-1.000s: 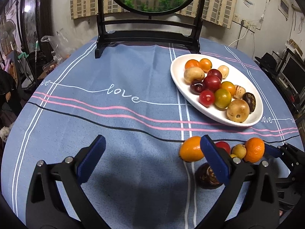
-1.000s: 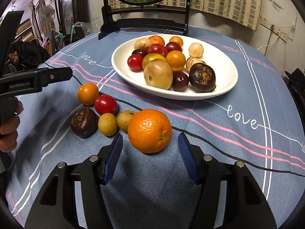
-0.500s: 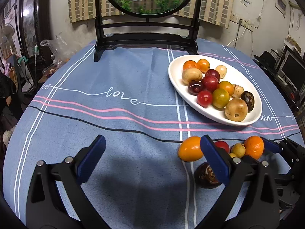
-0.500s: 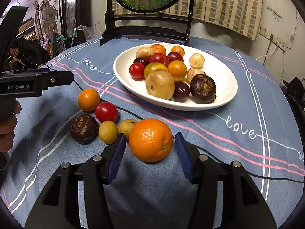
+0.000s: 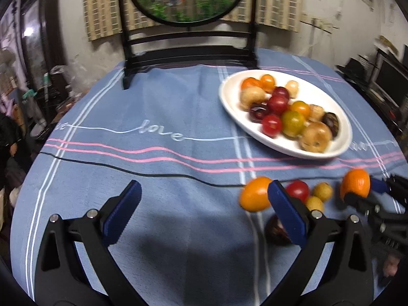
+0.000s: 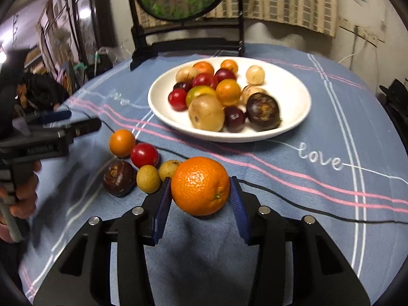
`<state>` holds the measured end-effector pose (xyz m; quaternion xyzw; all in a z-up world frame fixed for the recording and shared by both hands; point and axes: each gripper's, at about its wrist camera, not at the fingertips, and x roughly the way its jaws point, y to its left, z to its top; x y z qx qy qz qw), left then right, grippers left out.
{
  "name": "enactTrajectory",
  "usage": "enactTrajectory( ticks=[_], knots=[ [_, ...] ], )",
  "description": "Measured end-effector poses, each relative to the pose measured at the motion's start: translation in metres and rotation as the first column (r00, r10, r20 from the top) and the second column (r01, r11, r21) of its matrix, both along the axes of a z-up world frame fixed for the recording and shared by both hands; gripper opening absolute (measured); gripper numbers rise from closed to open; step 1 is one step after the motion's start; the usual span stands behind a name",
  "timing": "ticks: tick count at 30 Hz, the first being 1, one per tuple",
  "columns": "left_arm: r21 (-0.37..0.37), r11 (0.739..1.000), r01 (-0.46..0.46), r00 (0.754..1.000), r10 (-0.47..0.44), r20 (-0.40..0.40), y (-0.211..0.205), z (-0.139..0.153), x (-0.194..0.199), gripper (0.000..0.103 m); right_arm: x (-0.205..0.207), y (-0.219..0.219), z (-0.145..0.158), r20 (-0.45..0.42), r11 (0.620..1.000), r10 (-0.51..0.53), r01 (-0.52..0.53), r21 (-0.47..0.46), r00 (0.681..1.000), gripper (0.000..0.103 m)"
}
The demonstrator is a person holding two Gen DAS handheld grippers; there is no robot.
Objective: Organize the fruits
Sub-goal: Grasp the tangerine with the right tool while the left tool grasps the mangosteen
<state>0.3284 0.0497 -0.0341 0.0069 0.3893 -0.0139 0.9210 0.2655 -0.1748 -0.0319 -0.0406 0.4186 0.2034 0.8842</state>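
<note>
Your right tool (image 6: pixel 200 204) now has the big orange (image 6: pixel 200 185) between its blue pads, which touch the fruit on both sides; a second ago they stood apart with the orange lying ahead of them, and the jaws are closing on it. The orange sits at the near edge of the loose group on the worktop (image 6: pixel 331 158), in front of the white plate (image 6: pixel 293 127) of mixed fruit. Beside it lie two small yellow fruits (image 6: pixel 148 179), a red tomato (image 6: pixel 144 155), a small orange (image 6: pixel 122 143) and a dark brown fruit (image 6: pixel 119 177), lying as before.

Your left tool (image 5: pixel 204 209) stands wide apart over bare cloth, as before, gripping nothing. In its view one finger hides part of the dark fruit (image 5: pixel 276 230), and both views are blurred. Whether the big orange rests on the cloth or is lifted is hard to tell.

The tablecloth reads "love" (image 6: pixel 320 158). The lettering on the left tool's body is too smeared to read.
</note>
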Motion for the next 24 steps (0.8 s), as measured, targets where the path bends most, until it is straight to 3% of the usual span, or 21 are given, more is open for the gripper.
enactTrajectory(
  ticks=[3,6,10,17,24],
  knots=[
    [-0.011,0.994,0.107,0.994,-0.107,0.009,-0.014,-0.001,-0.014,0.1,-0.005,-0.008,0.005,0.005,1.0,-0.022,0.022,0.018,1.0,0.045],
    [0.043,0.977,0.209,0.977,-0.21,0.02,-0.034,-0.005,-0.03,0.096,-0.004,-0.013,0.005,-0.005,0.999,-0.038,0.038,0.029,0.999,0.045],
    [0.033,0.954,0.299,0.954,-0.298,-0.019,-0.049,-0.015,-0.037,0.075,-0.003,-0.013,0.004,-0.013,0.998,-0.043,0.044,0.033,0.999,0.045],
    [-0.013,0.947,0.321,0.943,-0.321,-0.09,-0.055,-0.032,-0.028,0.047,-0.002,-0.016,0.006,-0.017,0.997,-0.046,0.046,0.055,0.999,0.045],
    [0.014,0.945,0.327,0.94,-0.323,-0.11,-0.062,-0.041,-0.021,0.048,-0.004,-0.016,0.008,-0.012,0.997,-0.044,0.045,0.056,0.999,0.045]
  ],
)
